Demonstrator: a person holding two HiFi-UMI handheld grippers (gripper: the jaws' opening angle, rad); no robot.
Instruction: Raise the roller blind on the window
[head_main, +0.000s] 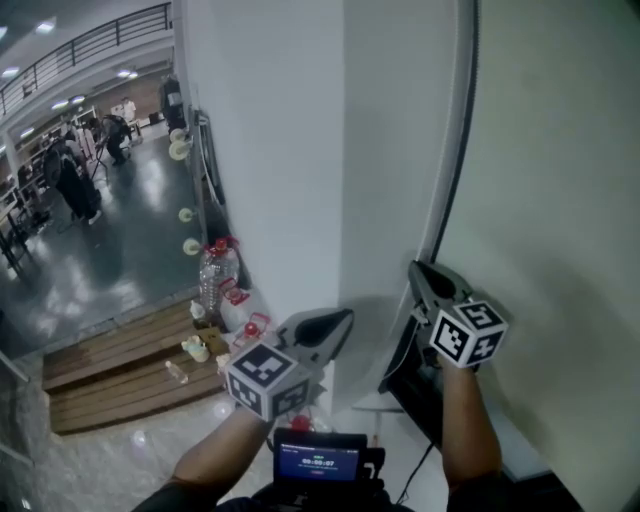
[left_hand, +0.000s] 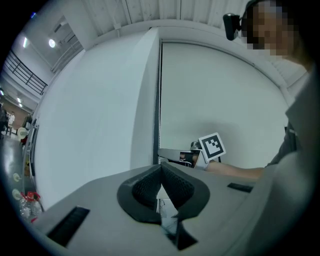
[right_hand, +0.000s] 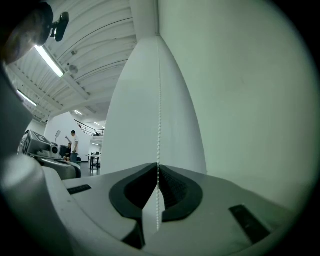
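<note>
The pale roller blind (head_main: 560, 200) hangs down over the window at the right, beside a dark frame edge (head_main: 458, 160). Its thin bead chain (right_hand: 159, 100) drops straight into my right gripper (right_hand: 158, 167), whose pads are shut on it. In the head view that gripper (head_main: 418, 270) points at the frame. My left gripper (head_main: 345, 318) is lower and further left, by the white wall corner. Its jaws (left_hand: 161, 167) are closed, and a short piece of the chain (left_hand: 159, 206) shows in the gap just under the tips. The right gripper's marker cube (left_hand: 212, 146) lies beyond.
A white wall (head_main: 270, 150) stands left of the window. Below it are a large water bottle (head_main: 218, 272) and a wooden platform (head_main: 120, 365) with small items. People stand far off in the hall (head_main: 75, 185). A small screen (head_main: 320, 462) hangs at my chest.
</note>
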